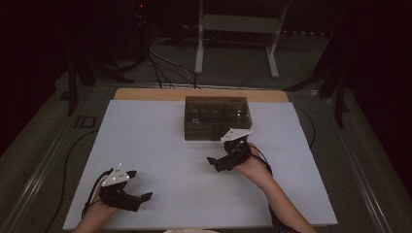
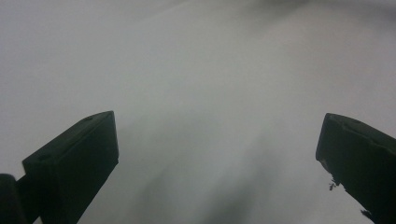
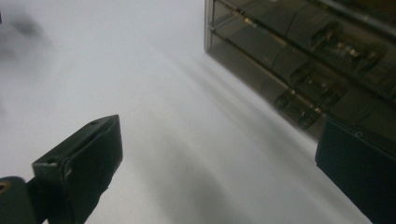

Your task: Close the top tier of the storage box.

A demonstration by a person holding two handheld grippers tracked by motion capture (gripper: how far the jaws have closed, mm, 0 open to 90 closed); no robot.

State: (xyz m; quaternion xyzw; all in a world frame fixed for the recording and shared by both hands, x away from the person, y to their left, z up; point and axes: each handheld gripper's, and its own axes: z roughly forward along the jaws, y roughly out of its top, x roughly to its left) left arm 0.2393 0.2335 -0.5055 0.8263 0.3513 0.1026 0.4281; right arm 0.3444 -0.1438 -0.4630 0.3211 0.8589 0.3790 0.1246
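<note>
My left gripper (image 1: 141, 199), jaws wide and empty, well short of the smoked drawer box (image 1: 217, 117); my right gripper (image 1: 218, 162), likewise spread, just before it—its handles look small, perhaps a slipped pinch.

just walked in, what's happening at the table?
A person holds a two-jaw gripper in each hand over a white table mat. Both are open and hold nothing. The left gripper sits low at the near left of the mat, with bare mat ahead of it. The right gripper is just in front of a smoky translucent drawer box at the mat's far middle, not touching it. The drawers look closed, with small dark parts inside.
</note>
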